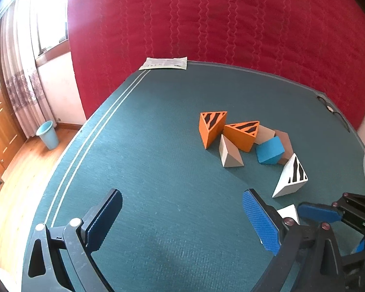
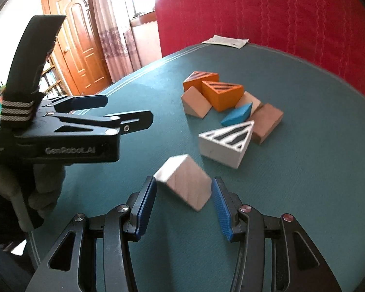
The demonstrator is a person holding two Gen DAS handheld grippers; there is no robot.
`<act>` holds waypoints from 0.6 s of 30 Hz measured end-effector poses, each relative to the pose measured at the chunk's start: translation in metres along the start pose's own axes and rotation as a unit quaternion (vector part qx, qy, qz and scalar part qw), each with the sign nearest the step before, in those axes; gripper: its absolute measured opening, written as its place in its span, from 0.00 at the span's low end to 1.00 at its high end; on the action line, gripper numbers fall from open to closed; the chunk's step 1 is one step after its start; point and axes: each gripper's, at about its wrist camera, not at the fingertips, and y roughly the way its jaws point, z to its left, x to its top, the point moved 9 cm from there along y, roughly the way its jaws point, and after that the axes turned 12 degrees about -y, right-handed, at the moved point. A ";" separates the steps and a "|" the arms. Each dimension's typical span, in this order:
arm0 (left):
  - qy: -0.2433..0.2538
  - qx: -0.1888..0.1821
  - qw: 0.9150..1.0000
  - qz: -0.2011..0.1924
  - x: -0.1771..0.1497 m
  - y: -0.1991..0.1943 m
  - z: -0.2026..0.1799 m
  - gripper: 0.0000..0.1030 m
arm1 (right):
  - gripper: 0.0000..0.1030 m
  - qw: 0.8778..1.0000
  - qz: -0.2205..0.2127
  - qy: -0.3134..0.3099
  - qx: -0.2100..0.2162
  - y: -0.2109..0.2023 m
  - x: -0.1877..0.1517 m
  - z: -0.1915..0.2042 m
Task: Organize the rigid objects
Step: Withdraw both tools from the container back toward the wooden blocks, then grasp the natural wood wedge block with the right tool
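Note:
On the green table [image 1: 146,146] lies a cluster of blocks: two orange striped wedges [image 1: 211,129] [image 1: 243,135], a pale wooden wedge [image 1: 228,153], a blue block [image 1: 270,150], a brown block [image 1: 286,143] and a white striped wedge [image 1: 292,177] [image 2: 226,143]. Nearer, my right gripper [image 2: 183,194] is shut on another pale wooden wedge [image 2: 185,182], pads against its two ends. It is low over the cloth and blurred. My left gripper [image 1: 182,219] [image 2: 130,109] stands wide open to its left with nothing between its fingers.
A printed paper [image 1: 165,63] lies at the table's far edge against a red quilted cloth [image 1: 231,24]. Spectacles [image 1: 331,108] sit at the far right edge. A gloved hand [image 2: 43,187] holds the left gripper. A blue bin [image 1: 47,133] stands on the floor.

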 end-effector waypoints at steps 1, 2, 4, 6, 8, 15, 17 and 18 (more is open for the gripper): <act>-0.001 0.000 1.000 -0.001 0.001 0.000 0.001 0.98 | 0.47 1.000 -0.002 -0.003 -0.003 0.001 0.003 0.000; -0.003 0.001 1.000 0.000 0.001 0.000 0.003 0.98 | 0.48 1.000 -0.003 -0.006 -0.002 0.002 0.005 -0.001; -0.005 0.001 1.000 0.001 0.002 0.002 0.003 0.98 | 0.48 1.000 -0.004 -0.010 0.002 0.004 0.009 0.000; -0.005 0.001 1.000 0.004 0.001 0.003 0.004 0.98 | 0.48 1.000 -0.005 -0.014 0.007 0.007 0.012 0.000; -0.004 0.002 1.000 0.005 0.001 0.004 0.005 0.98 | 0.48 1.000 -0.001 -0.019 0.010 0.012 0.015 0.000; -0.003 0.004 1.000 0.007 0.001 0.005 0.005 0.98 | 0.48 0.999 0.006 -0.041 0.028 0.013 0.011 0.014; -0.002 0.005 1.000 0.008 0.000 0.006 0.005 0.98 | 0.48 0.998 0.005 -0.056 0.024 0.011 0.008 0.022; -0.001 0.006 1.000 0.009 0.000 0.007 0.005 0.98 | 0.48 0.998 0.005 -0.060 0.023 0.010 0.007 0.024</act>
